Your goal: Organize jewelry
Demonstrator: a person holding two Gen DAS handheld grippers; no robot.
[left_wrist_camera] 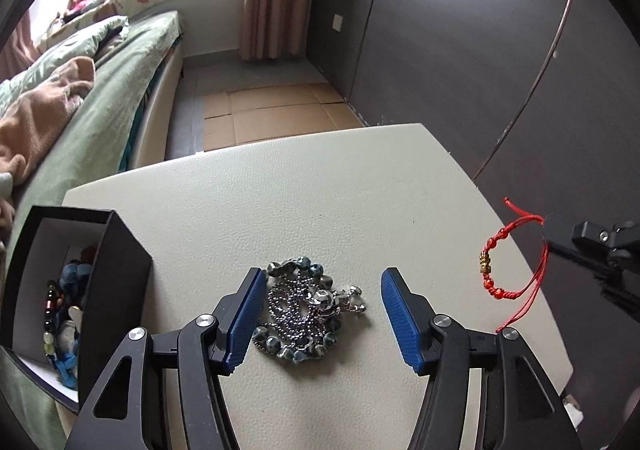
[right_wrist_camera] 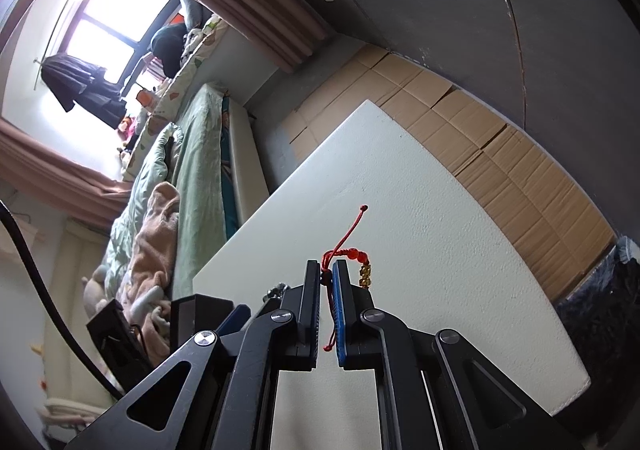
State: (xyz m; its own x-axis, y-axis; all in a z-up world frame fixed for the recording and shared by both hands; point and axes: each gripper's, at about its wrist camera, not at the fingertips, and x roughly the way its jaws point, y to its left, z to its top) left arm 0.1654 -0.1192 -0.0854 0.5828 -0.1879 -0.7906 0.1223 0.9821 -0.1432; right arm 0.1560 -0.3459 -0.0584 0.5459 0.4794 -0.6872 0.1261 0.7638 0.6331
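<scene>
Left wrist fisheye looks down over the cream table (left_wrist_camera: 304, 186), where a heap of silver ball chain and blue-grey beads (left_wrist_camera: 308, 310) lies between the spread blue pads of the left gripper (left_wrist_camera: 322, 316); the jaws stand wide apart and grasp nothing, the left pad just beside the heap's edge. At the table's left edge sits a black box (left_wrist_camera: 116, 262), open at the top, with beaded pieces inside it. Neither the heap nor the box's contents can be made out from the right wrist, where only a dark corner of the box (right_wrist_camera: 200, 310) shows.

At the far right of the left view, the red cord bracelet (left_wrist_camera: 508, 262) hangs in the air from the right gripper's tip (left_wrist_camera: 548, 226), its loop drooping downward with its long axis near vertical, a gold charm and red beads on the side facing the heap, loose cord ends trailing below.

Right wrist fisheye shows the right gripper (right_wrist_camera: 329, 278) clenched on the red cord bracelet (right_wrist_camera: 356, 256): cord pinched between the pads, beads and gold charm out past the right fingertip, one knotted tail pointing up and away over the table (right_wrist_camera: 440, 234).
</scene>
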